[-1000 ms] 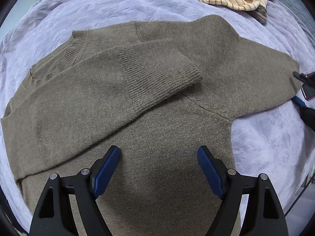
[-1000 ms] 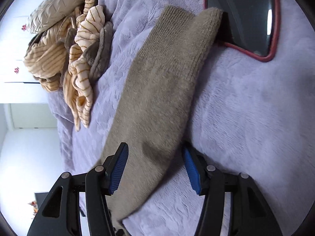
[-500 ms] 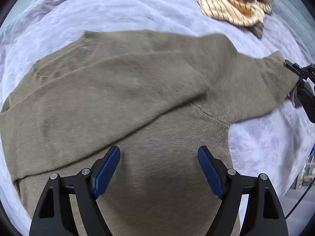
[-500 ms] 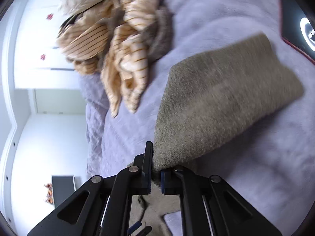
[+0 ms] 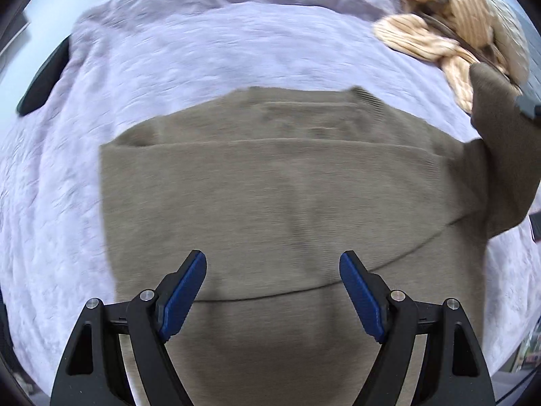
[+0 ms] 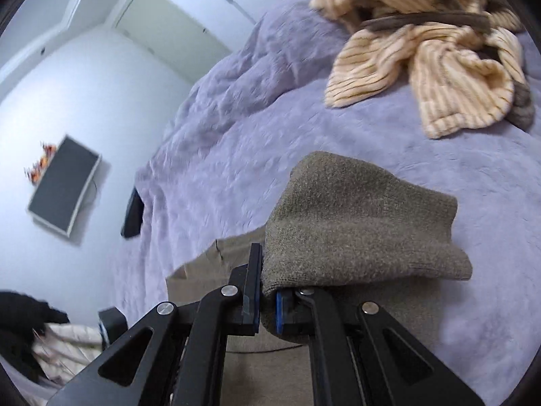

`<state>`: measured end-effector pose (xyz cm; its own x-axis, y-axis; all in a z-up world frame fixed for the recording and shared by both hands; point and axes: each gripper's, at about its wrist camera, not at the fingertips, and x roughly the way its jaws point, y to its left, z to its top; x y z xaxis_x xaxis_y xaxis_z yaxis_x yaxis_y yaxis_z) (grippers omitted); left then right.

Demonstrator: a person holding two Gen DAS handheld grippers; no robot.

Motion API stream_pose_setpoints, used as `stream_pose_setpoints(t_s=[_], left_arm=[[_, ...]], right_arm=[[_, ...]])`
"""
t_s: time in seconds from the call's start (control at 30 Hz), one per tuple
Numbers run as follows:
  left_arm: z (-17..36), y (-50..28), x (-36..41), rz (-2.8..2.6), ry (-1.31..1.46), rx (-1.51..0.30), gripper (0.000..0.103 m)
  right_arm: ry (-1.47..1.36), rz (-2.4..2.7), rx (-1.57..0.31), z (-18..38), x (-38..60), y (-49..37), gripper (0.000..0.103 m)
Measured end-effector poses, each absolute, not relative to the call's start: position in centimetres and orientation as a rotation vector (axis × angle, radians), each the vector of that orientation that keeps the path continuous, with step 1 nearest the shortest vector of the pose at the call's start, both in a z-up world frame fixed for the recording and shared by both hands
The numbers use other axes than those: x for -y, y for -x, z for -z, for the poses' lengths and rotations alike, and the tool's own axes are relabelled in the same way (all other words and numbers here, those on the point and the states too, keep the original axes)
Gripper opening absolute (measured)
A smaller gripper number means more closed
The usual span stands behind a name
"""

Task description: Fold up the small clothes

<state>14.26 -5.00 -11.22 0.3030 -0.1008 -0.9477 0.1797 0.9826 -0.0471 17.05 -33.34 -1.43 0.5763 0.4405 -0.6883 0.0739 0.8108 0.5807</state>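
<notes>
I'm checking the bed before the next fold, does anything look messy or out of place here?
Mostly tidy. The olive sweater lies flat on the lavender blanket, one sleeve lifted in the shut right gripper; the left gripper hangs open above it. The one mess is a crumpled heap of striped cream clothes, unfolded, at the far edge.

The right gripper (image 6: pixel 267 291) is clamped on the knit sleeve (image 6: pixel 358 226) of an olive-brown sweater (image 6: pixel 209 270), lifting it above the lavender bedspread (image 6: pixel 253 118). A crumpled cream striped garment (image 6: pixel 439 77) lies beyond it. A dark wall-mounted screen (image 6: pixel 64 193) hangs on the pale wall at left.
</notes>
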Motion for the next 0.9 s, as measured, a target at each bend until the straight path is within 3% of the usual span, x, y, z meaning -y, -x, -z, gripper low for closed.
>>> stream_pose_setpoints(t_s=[0.23,0.33,0.4,0.47,0.53,0.67,0.9], left_arm=[[12.7,-13.7,-3.6,0.056,-0.029,-1.273,0.082],[13.1,-13.4,-5.4,0.04,-0.005,-1.277,0.082],[13.3,-13.3,-6.1,0.043,0.002,-1.276,0.082],[13.6,-13.3,-6.4,0.052,0.008,-1.282,0.082],[13.7,-13.5,-6.5,0.064,0.024,-1.285,0.082],[13.2,-13.7,-5.6,0.104,0.041,-1.267,0.082],[13.6,-14.5,-3.3,0.128,-0.012,-1.258,0.082]], right_arm=[[-0.125,-0.303,-1.196,10.5,15.8,-18.0,0.009],[0.053,-0.235,-1.242,13.7,12.7,-17.2,0.017],[0.119,-0.213,-1.221,13.5,11.8,-16.5,0.033],[0.162,-0.218,-1.223,13.0,11.3,-16.1,0.041],[0.163,-0.255,-1.233,12.5,11.1,-15.6,0.042],[-0.046,-0.29,-1.239,11.3,13.9,-15.2,0.048],[-0.814,-0.096,-1.186,13.5,25.6,-13.5,0.048]])
